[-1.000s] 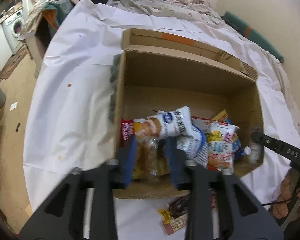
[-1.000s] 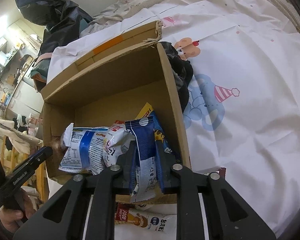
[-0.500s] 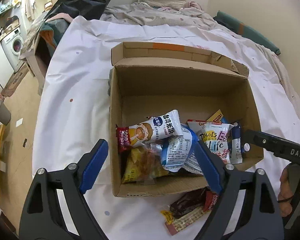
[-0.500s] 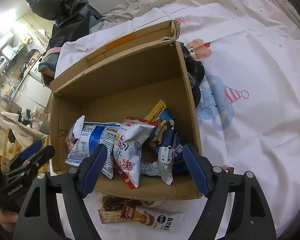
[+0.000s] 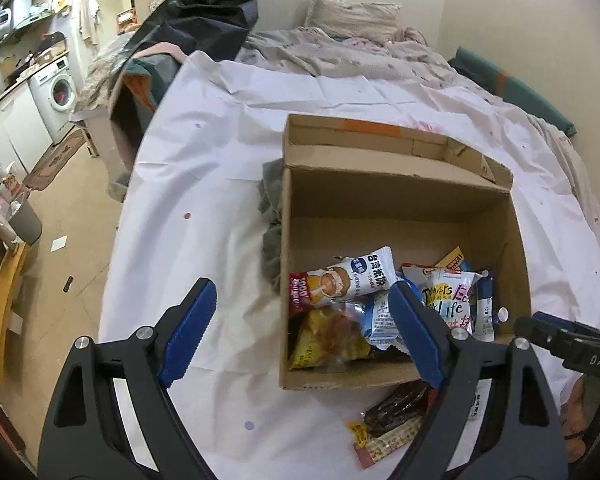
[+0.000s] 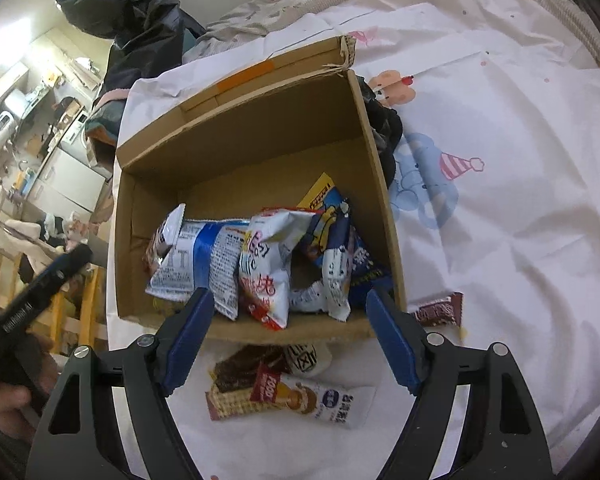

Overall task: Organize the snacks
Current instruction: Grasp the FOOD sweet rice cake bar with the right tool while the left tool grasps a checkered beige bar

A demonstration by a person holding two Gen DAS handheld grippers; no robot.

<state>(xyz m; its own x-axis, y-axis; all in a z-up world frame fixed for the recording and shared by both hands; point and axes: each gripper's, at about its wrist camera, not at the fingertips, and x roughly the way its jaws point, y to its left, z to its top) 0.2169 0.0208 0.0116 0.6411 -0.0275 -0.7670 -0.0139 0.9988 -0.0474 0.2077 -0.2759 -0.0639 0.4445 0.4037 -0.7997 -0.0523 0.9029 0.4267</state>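
An open cardboard box point(image 5: 400, 196) point(image 6: 256, 136) sits on the white bed sheet, and several snack packets lie heaped along its near wall. Among them are a white-and-blue packet point(image 5: 352, 276), a yellow packet point(image 5: 328, 338) and a white "Life" packet point(image 5: 446, 294) point(image 6: 266, 264). My left gripper point(image 5: 302, 316) hangs open over the box's near left corner, nothing between its blue pads. My right gripper point(image 6: 286, 312) stands open above the near wall, also empty. Loose packets lie on the sheet in front of the box: a dark brown wafer bar point(image 6: 246, 374) point(image 5: 396, 408) and a white-and-red packet point(image 6: 312, 398).
A dark cloth point(image 5: 272, 208) point(image 6: 384, 128) is bunched against the box's outer side. Another brown packet point(image 6: 440, 312) lies by the box's near right corner. The bed edge drops to the floor on the left point(image 5: 60, 216). A pillow and blanket point(image 5: 352, 36) lie beyond.
Both grippers were shut on packets inside the box; both have opened, dropped them into the pile, and pulled back and up from the box.
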